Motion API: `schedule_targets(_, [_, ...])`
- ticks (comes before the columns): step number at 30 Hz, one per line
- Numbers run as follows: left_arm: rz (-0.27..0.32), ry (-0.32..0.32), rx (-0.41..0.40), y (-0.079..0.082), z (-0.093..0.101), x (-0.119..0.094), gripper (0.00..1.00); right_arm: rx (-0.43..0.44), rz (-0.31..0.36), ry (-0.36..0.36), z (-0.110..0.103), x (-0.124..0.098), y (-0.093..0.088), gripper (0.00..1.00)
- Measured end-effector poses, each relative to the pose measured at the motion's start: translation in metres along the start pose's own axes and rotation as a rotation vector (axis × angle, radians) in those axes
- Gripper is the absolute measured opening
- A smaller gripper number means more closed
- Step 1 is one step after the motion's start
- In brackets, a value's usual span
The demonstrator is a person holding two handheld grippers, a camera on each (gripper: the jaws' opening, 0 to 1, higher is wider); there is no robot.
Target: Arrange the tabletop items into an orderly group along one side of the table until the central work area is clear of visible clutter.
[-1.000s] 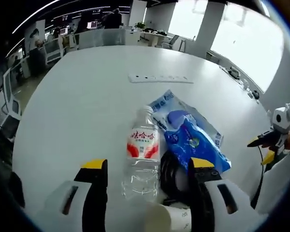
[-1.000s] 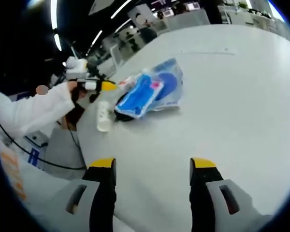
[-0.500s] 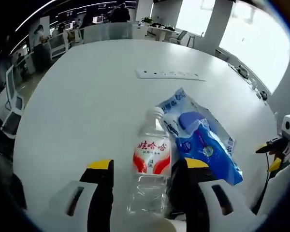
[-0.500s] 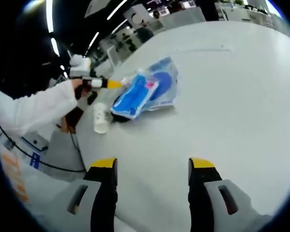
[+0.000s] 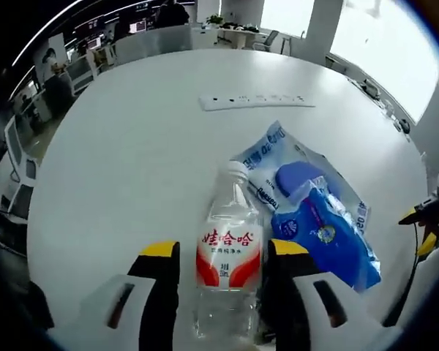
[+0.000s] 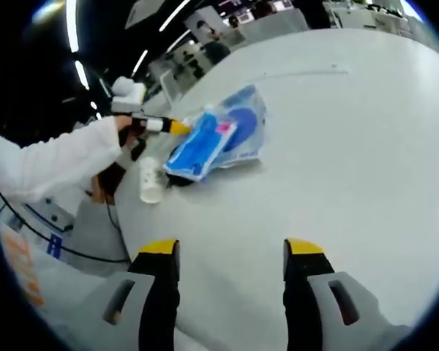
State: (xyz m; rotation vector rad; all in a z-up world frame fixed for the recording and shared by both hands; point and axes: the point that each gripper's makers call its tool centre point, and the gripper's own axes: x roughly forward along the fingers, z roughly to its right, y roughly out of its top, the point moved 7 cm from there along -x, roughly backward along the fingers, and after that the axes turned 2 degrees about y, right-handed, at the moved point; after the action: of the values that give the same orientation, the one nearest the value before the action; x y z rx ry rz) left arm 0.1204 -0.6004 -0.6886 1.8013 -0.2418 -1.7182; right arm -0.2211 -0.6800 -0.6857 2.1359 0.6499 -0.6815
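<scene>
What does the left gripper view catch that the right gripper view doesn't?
Left gripper view: the water bottle with its red-and-white label, lying between the left hand-held gripper's jaws, which look closed against its sides, and a white power strip farther up the table.

Right gripper view: a white paper cup on its side by the pile, a person's white sleeve, and the right hand-held gripper open over bare table.

Both: the blue packets on the white table.

Opposing low views, shared bag [image 5: 318, 219]
</scene>
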Motion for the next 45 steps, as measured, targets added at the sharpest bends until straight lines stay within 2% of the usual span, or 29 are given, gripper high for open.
schedule_targets(4, [-0.031, -0.001, 0.032, -0.002, 0.003, 0.007, 0.46, 0.024, 0.009, -0.002, 0.003, 0.0, -0.001, 0.55])
schedule_targets(11, [-0.059, 0.009, 0.033, -0.006, 0.001, 0.014, 0.44, 0.035, 0.011, -0.003, 0.003, -0.001, -0.002, 0.54])
schedule_targets(25, [-0.062, -0.018, 0.032, -0.008, 0.001, 0.017, 0.43, 0.038, 0.003, 0.005, -0.002, 0.0, -0.003, 0.52])
schedule_targets(33, [-0.054, -0.009, 0.041, -0.012, 0.0, 0.008, 0.39, 0.039, 0.024, 0.0, -0.003, -0.005, -0.001, 0.52])
schedule_targets(37, [-0.027, 0.0, 0.044, -0.01, -0.003, -0.003, 0.39, 0.046, 0.033, -0.006, -0.001, -0.008, -0.001, 0.52])
schedule_targets(40, [0.018, 0.018, 0.042, -0.002, -0.009, -0.015, 0.39, 0.052, 0.04, -0.007, 0.0, -0.009, 0.0, 0.52])
schedule_targets(42, [0.065, 0.029, 0.022, 0.005, -0.014, -0.025, 0.39, 0.051, 0.044, -0.006, 0.0, -0.009, 0.0, 0.52])
schedule_targets(45, [0.16, 0.034, -0.049, 0.017, -0.021, -0.041, 0.39, 0.042, 0.05, 0.0, -0.003, -0.009, 0.002, 0.51])
